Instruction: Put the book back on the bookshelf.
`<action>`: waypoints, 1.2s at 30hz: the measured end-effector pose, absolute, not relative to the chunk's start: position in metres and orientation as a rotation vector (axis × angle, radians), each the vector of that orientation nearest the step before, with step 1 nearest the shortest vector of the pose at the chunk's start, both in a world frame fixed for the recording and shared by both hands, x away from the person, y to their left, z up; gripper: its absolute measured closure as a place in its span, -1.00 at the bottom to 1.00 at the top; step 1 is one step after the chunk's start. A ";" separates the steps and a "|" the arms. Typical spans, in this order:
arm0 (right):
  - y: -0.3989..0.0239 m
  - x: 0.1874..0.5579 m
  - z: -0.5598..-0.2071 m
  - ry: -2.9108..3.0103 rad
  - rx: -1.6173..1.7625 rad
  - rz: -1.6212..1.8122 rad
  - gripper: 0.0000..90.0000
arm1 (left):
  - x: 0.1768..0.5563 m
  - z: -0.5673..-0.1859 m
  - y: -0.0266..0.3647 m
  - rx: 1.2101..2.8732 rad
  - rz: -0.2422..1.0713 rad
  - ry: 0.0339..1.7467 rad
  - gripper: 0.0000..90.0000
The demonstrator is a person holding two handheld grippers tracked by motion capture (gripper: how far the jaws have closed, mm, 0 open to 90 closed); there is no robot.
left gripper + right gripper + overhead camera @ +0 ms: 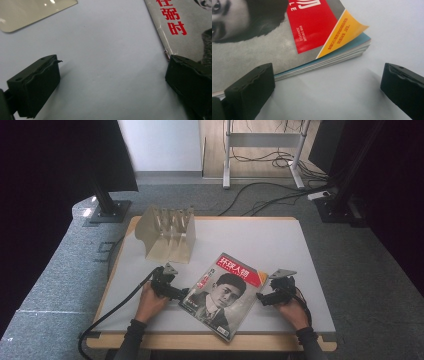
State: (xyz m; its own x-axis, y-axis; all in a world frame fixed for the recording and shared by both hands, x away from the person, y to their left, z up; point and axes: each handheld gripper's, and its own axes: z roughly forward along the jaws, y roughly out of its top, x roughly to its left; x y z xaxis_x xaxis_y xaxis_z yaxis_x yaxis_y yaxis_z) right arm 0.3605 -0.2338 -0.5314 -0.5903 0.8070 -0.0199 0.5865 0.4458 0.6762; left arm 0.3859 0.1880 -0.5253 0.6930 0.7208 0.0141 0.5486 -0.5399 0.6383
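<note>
1. Magazine (223, 294): lies flat and skewed on the worktop (280, 245) between the two grippers; closed, cover up
2. Cover writing: a red masthead band with large white Chinese characters, of which 环球人物 can be read in the high view; red characters run down the spine side in the left gripper view; white Latin letters "LE" sit on the red band in the right gripper view
3. Cover picture: a black-and-white portrait on a grey ground; a yellow corner flash with small red print, too small to read, curls up off the pages beneath
4. Left gripper (184, 295): black fingers (37, 85) stand wide apart; one rests at the stapled spine edge of the magazine, with bare worktop between them
5. Right gripper (261, 297): black fingers (252, 87) stand wide apart just beside the page edge; nothing is clamped
6. File rack (167, 234): translucent beige plastic with upright dividers, near the far left of the worktop, apart from the magazine
7. Worktop: matt pale grey surface with a wooden rim
</note>
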 end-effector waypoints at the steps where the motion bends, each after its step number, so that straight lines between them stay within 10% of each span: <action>1: -0.234 0.362 -0.531 2.361 1.190 0.907 -1.00 | 0.385 -0.525 0.187 2.292 0.371 0.964 -1.00; 36: -0.210 0.464 -0.530 2.289 1.285 0.856 -1.00 | 0.329 -0.528 0.134 2.349 0.249 0.683 -1.00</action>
